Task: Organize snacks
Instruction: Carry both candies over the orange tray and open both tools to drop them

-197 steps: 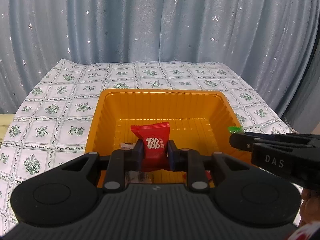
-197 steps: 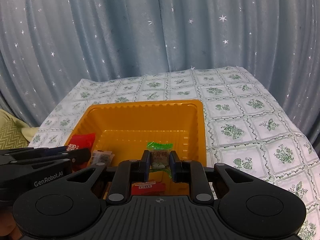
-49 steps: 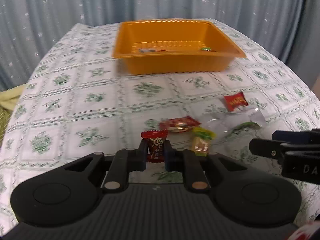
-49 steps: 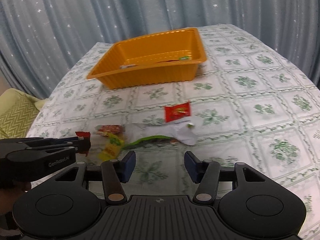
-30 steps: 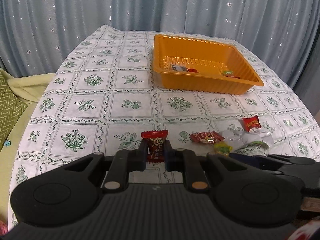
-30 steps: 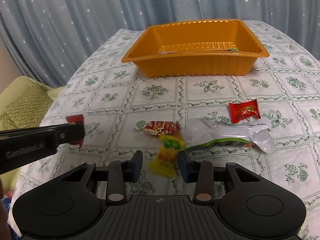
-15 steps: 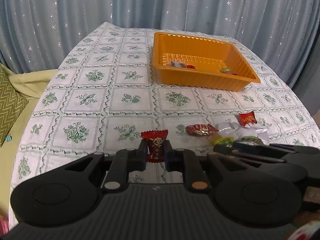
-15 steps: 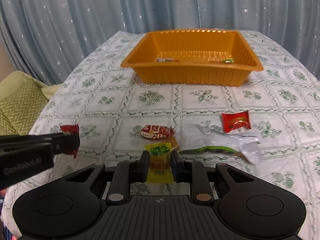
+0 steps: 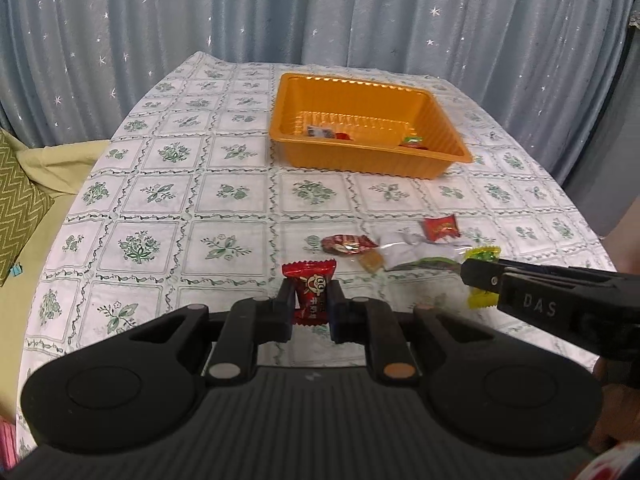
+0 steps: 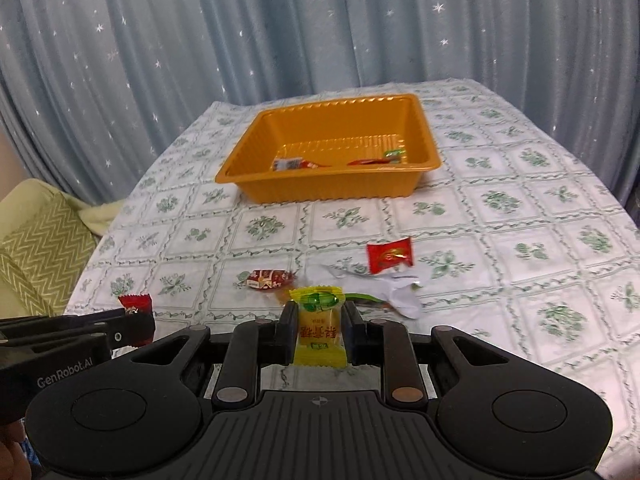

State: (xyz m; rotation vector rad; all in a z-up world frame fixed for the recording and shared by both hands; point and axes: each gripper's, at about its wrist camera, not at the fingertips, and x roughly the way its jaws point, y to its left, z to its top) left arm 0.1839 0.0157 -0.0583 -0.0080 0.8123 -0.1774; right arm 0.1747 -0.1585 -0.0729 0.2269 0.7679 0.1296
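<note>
Both grippers lifted since a second ago | left gripper (image 9: pixel 310 306) clamps red candy (image 9: pixel 309 292) | right gripper (image 10: pixel 319 330) clamps yellow candy (image 10: pixel 320 328) | floral tablecloth (image 10: pixel 520 240), starry curtain (image 10: pixel 200 40) | orange tray (image 10: pixel 328 184) at 12 o'clock | three wrappers on cloth

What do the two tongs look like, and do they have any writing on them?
Both are black plastic. Each has a ribbed body, two round discs at the sides and two flat fingers joined by small round pins, silver and copper. The left tongs read "GenRobot.AI" in grey on the side. The right tongs read "DAS" in grey. No cables or sleeves show.
</note>
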